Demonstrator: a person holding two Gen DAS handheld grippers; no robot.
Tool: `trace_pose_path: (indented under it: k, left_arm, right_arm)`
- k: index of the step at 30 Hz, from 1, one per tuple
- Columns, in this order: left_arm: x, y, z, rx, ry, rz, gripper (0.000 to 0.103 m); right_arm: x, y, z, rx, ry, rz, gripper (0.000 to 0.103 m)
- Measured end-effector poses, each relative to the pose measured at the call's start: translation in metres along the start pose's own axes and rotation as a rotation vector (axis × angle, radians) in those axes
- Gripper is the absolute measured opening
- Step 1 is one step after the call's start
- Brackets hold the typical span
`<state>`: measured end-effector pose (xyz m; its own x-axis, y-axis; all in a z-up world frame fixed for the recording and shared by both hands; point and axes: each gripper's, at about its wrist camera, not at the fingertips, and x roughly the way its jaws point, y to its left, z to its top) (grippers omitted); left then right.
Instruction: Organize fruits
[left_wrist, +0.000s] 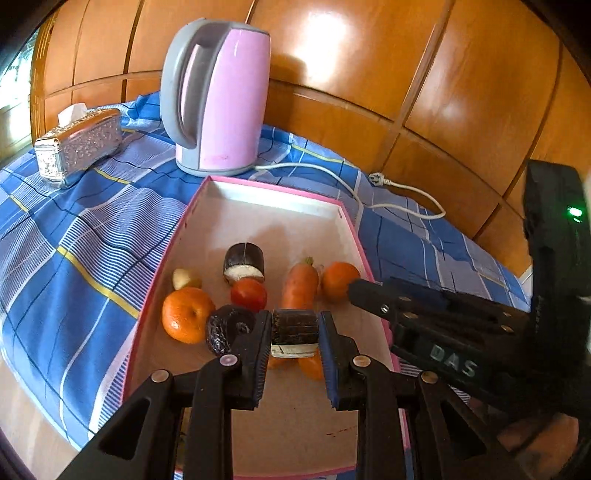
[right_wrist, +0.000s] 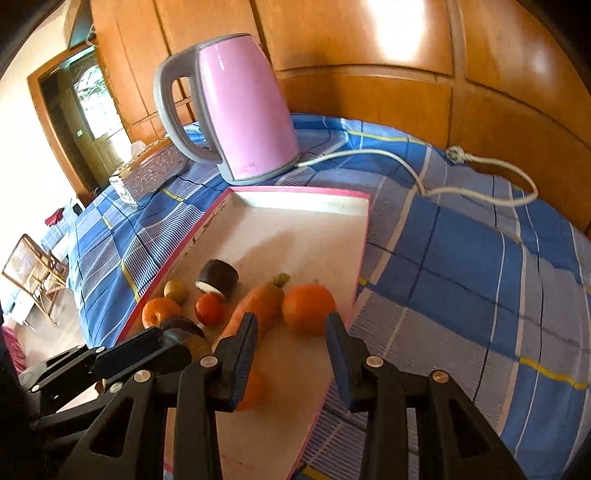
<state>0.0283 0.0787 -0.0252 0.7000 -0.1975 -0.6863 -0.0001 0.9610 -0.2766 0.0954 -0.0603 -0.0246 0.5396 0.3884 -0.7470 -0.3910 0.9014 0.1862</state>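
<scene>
A blue checked cloth (left_wrist: 74, 236) is spread over the whole surface, and on it a shallow pink-rimmed tray (left_wrist: 273, 192) is laid lengthwise as the collecting place for the produce. Beyond the tray's far end a pink kettle (left_wrist: 225, 99) is stood, its white cord (left_wrist: 332, 173) trailed off to the right; a silver tissue box (left_wrist: 79, 146) is kept at the far left, well clear of the work.

The produce is gathered in the near half of the tray, the far half being left bare. A carrot (left_wrist: 301, 282) is laid pointing away, with 1 orange (left_wrist: 338, 278) just beside it on the right, near the tray's right rim. Another orange (left_wrist: 186, 314) is set at the left rim, with a tomato (left_wrist: 249, 293), a small pale fruit (left_wrist: 186, 278), a dark wrinkled fruit (left_wrist: 227, 326) and 1 cut aubergine piece (left_wrist: 243, 262) between.

The left gripper (left_wrist: 294, 334) is clamped on a second aubergine piece (left_wrist: 294, 328), held over the near carrot end, presumably so it can be set beside its twin.

The right gripper (right_wrist: 291, 334) is spread and holds nothing, its fingers brought to either side of the right-hand orange, apparently in readiness for a grasp.
</scene>
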Motion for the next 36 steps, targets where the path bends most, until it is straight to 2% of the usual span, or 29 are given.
trace_pose_path:
  k: [5, 9, 16, 27, 31, 36]
  left_arm:
    - [0.011, -0.002, 0.006, -0.001, 0.003, 0.007, 0.026]
    - [0.011, -0.002, 0.009, -0.015, -0.003, 0.009, 0.041]
    - [0.004, 0.001, 0.006, -0.022, -0.008, 0.028, 0.045]
    - [-0.007, 0.007, 0.000, -0.033, -0.018, 0.112, 0.046]
    - [-0.015, 0.007, -0.001, -0.032, -0.036, 0.126, 0.054]
    - [-0.024, 0.006, -0.004, -0.019, -0.060, 0.148, 0.055]
  right_arm:
    - [-0.009, -0.011, -0.013, 0.059, -0.003, -0.001, 0.039]
    - [-0.017, -0.015, -0.018, 0.073, -0.021, -0.018, 0.039]
    - [-0.022, -0.015, -0.025, 0.086, -0.025, -0.025, 0.039]
    - [-0.030, -0.008, -0.035, 0.088, -0.032, -0.031, 0.039]
    - [-0.033, -0.006, -0.039, 0.085, -0.037, -0.033, 0.039]
    - [-0.037, -0.003, -0.045, 0.086, -0.049, -0.053, 0.039]
